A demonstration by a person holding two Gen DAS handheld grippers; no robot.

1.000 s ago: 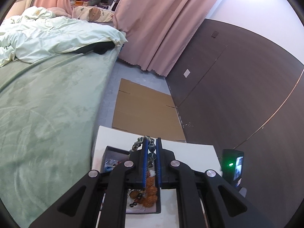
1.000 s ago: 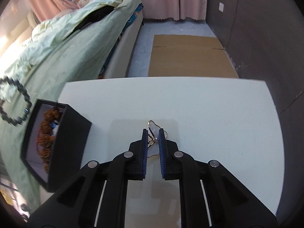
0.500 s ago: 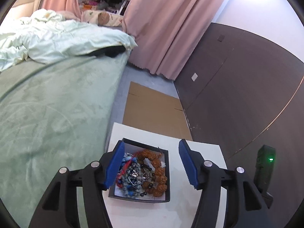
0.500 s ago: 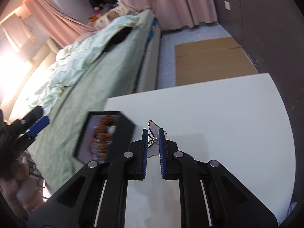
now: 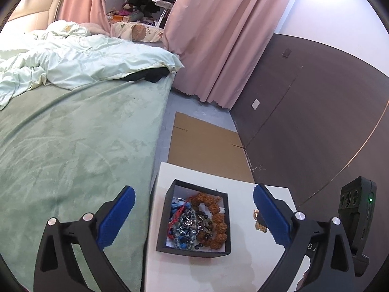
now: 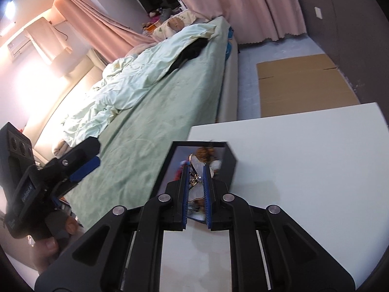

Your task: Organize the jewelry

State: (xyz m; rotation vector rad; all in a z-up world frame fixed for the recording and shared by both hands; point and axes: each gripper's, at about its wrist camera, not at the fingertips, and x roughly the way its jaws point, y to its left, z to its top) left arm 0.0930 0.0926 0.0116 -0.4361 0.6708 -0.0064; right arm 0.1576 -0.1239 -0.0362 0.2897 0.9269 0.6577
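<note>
A black open jewelry box [image 5: 170,209] stands on the white table [image 5: 238,267] near its left edge. It holds several bead bracelets [image 5: 194,226], brown, blue and dark. My left gripper [image 5: 192,214] is open wide and empty above the box. My right gripper [image 6: 196,170] is shut on a gold earring [image 6: 194,163] with a pale butterfly-shaped piece, held over the box [image 6: 231,163]. The earring also shows in the left wrist view [image 5: 259,221], to the right of the box.
A green bed [image 5: 73,141] lies close to the table's left side. Flat cardboard [image 5: 206,146] lies on the floor beyond the table. A dark wall panel [image 5: 304,121] runs along the right. Pink curtains [image 5: 214,36] hang at the back.
My left gripper opened, let the dark bead bracelet into the box, and drew back. My right gripper carried the earring left from the table's middle to over the box.
</note>
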